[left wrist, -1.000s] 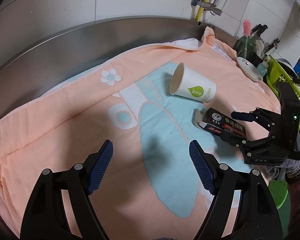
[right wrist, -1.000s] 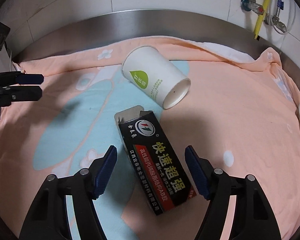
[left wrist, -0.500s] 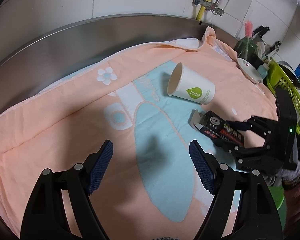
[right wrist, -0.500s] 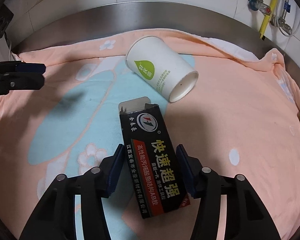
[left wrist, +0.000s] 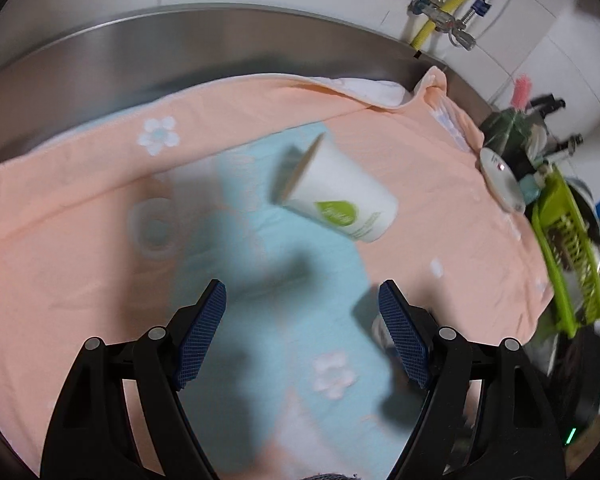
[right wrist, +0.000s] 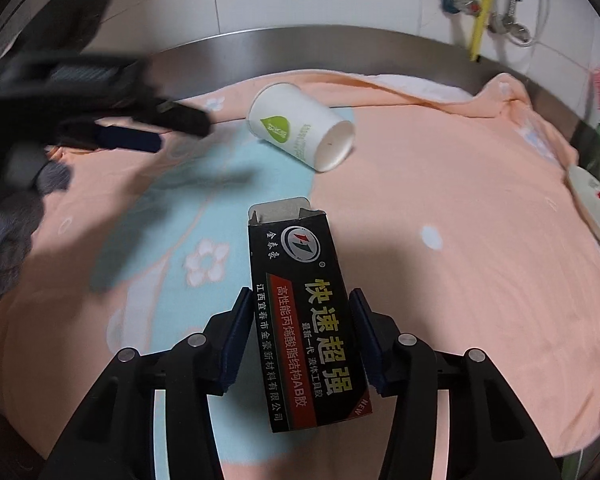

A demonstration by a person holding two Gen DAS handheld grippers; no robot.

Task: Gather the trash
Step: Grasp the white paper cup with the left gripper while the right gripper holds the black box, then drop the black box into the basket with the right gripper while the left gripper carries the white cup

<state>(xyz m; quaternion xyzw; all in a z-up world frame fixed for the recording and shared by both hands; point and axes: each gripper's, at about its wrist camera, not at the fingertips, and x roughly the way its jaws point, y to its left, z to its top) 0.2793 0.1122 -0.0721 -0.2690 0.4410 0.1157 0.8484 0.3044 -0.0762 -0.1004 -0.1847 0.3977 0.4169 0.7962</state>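
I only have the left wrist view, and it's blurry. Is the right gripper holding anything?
Observer: Yes. The right gripper is shut on the black cardboard glue box, with a pad on each long side.
Operator: Is the box closed?
Observer: No, the flap at its far end stands open.
Operator: Which way does the cup's base point?
Observer: The white paper cup with the green leaf lies on its side on the peach towel, base toward the right wrist camera.

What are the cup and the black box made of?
Cup: looks like matte white paper, with a thin rolled rim and printed green leaf. Box: seems thin printed cardboard with a slight sheen; its folded end flap stands open.
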